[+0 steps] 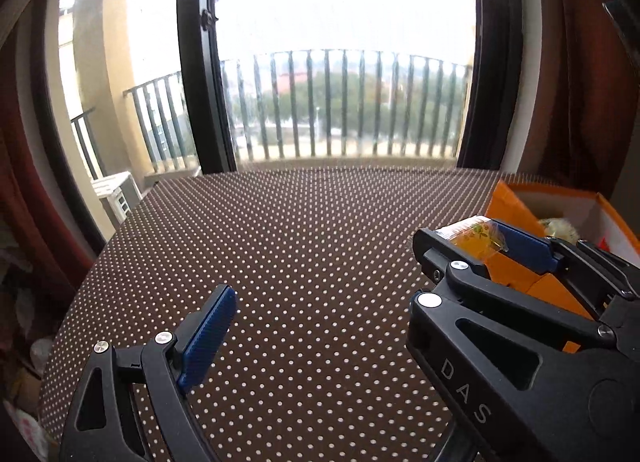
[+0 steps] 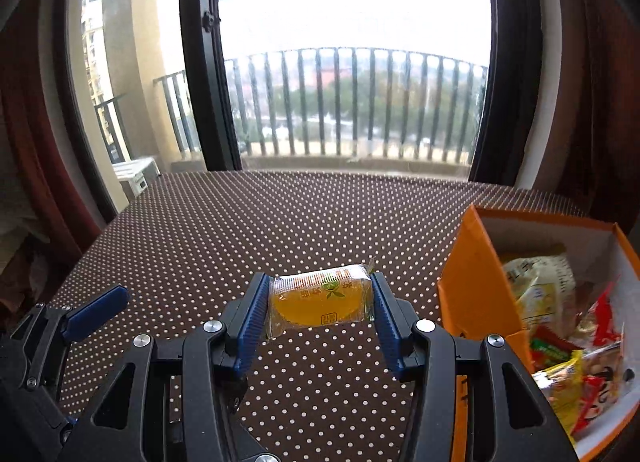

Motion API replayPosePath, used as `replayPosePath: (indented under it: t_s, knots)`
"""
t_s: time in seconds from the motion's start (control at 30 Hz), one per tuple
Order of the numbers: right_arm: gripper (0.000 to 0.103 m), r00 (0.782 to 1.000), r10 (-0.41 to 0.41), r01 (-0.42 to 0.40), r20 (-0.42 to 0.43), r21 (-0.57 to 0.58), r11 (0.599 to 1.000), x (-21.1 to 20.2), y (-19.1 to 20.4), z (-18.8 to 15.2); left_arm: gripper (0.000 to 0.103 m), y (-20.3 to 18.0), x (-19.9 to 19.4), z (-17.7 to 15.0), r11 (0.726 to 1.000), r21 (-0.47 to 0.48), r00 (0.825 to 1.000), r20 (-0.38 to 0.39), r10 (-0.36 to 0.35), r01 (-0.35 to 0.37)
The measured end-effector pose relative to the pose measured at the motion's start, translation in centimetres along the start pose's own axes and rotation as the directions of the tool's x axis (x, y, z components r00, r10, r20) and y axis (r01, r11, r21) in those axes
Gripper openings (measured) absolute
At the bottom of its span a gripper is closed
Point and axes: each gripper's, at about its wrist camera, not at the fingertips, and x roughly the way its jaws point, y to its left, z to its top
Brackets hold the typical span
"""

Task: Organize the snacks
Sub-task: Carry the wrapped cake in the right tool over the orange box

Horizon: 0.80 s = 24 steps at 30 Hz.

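Two grippers are up over our dotted table (image 2: 280, 214). Our right gripper (image 2: 320, 302) has its blue pads pressed on both short ends of a jelly pack (image 2: 320, 300), an orange jelly in clear wrap with a printed top, held clear of the cloth. Our left gripper (image 1: 320, 302) stands wide with nothing between its fingers; in the right wrist view only one of its blue pads (image 2: 96, 312) shows at the lower left. To the right of the held pack sits our orange box (image 2: 476, 290), open at the top, with several snack packets (image 2: 560, 326) in red, yellow and white lying inside. Beyond the table is a window (image 2: 352, 62) with balcony railings.
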Motion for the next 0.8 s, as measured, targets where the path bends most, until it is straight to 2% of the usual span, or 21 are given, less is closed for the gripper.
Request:
replayPosePath:
  t_s: [0.3, 0.47, 0.8]
  knots:
    - [0.053, 0.996, 0.003, -0.001, 0.084, -0.030, 1.000, -4.8, -0.8, 0.2, 0.092, -1.0, -4.3, 0.1, 1.000, -0.010, 0.996, 0.085, -0.015, 0.016]
    - [0.053, 0.992, -0.002, 0.007, 0.122, -0.033, 0.999, -6.8, -1.8, 0.2, 0.097, -2.6, -6.4, 0.1, 1.000, -0.004, 0.993, 0.115, -0.008, 0.008]
    - [0.053, 0.985, -0.028, 0.029, 0.171, -0.005, 1.000, -8.9, -4.0, 0.1, 0.099, -4.9, -7.1, 0.1, 0.999, 0.042, 0.989, 0.142, -0.030, 0.024]
